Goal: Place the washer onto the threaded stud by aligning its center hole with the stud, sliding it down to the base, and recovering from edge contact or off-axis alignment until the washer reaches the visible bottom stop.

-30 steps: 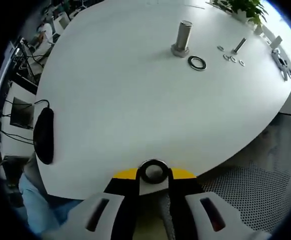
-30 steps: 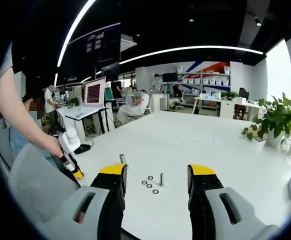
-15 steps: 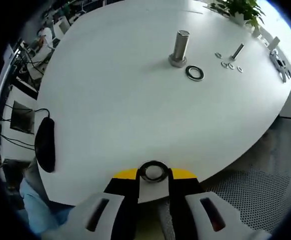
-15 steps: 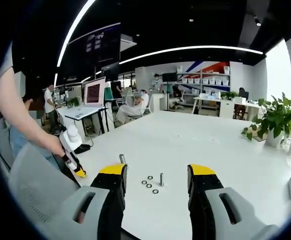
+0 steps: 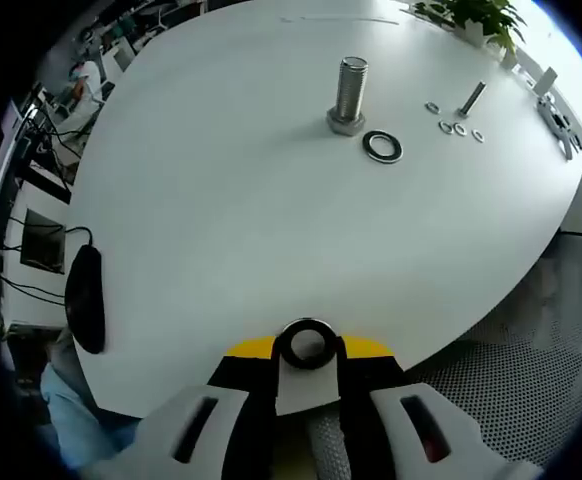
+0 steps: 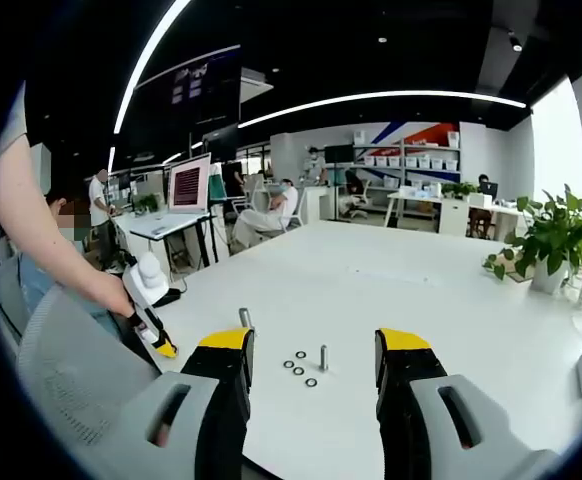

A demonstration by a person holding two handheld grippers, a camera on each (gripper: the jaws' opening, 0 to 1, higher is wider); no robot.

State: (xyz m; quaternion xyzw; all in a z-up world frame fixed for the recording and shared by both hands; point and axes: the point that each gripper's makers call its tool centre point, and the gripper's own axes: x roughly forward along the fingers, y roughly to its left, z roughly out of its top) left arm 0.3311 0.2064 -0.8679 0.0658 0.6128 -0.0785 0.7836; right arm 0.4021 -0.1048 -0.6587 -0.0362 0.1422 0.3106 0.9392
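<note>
One washer (image 5: 306, 343) sits pinched in your left claw (image 5: 306, 352) above the table's (image 5: 221, 200) near edge; carry it over the stud (image 5: 348, 92). Your right claw (image 6: 314, 362) gapes, idle.

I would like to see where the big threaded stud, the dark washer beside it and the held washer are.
threaded stud (image 5: 349, 88), left gripper view, middle of its shaft.
dark washer (image 5: 382, 146), left gripper view, on its ring.
held washer (image 5: 306, 344), left gripper view, between the jaws.

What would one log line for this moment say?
left gripper: shut on washer, held short of table | threaded stud: upright, bare | second washer: flat beside stud | right gripper: open, idle
</note>
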